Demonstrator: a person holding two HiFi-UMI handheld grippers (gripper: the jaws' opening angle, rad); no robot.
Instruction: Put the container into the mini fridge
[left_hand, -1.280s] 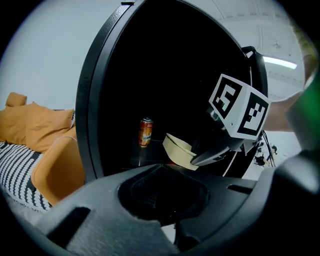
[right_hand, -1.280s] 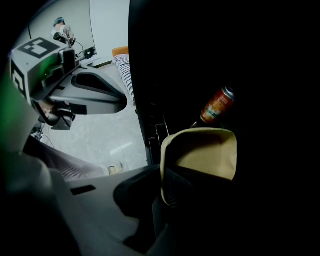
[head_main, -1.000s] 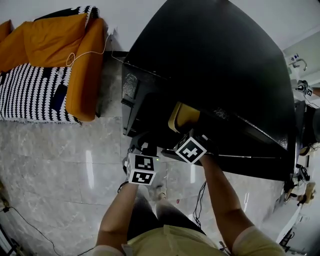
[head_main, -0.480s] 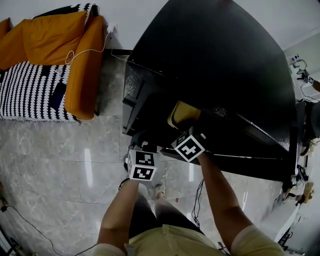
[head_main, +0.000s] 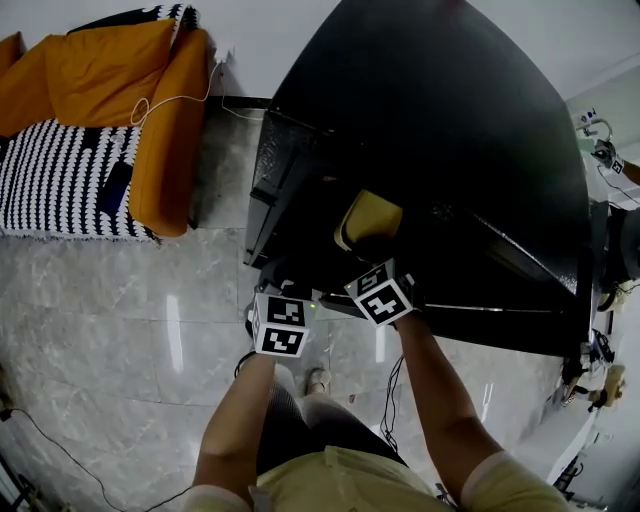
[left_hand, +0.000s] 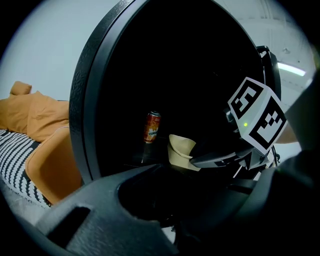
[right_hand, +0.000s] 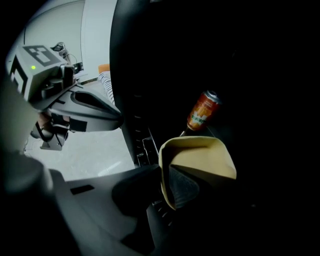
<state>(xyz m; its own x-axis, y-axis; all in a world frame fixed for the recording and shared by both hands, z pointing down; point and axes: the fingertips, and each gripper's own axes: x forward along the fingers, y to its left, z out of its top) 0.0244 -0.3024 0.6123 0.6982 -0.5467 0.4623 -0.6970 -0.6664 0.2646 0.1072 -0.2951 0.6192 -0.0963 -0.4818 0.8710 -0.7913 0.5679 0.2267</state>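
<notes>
The mini fridge (head_main: 450, 120) is black and stands open toward me. My right gripper (head_main: 372, 248) is shut on the wall of a cream square container (head_main: 370, 217), one pad (right_hand: 182, 187) inside it. The container (right_hand: 200, 160) hangs inside the fridge's dark opening, just in front of an upright orange can (right_hand: 202, 111). In the left gripper view the container (left_hand: 181, 150) shows right of the can (left_hand: 152, 127). My left gripper (head_main: 280, 285) is shut on nothing, low at the fridge's front, left of the right gripper (left_hand: 220, 159).
An orange sofa (head_main: 100, 90) with a black-and-white striped cover stands to the left of the fridge, with a white cable draped over it. Pale marble floor (head_main: 120, 340) lies in front. The fridge's front edge (left_hand: 82, 115) frames the opening on the left.
The right gripper has carried the container a little further up and into the fridge opening. The left gripper has stayed almost where it was.
</notes>
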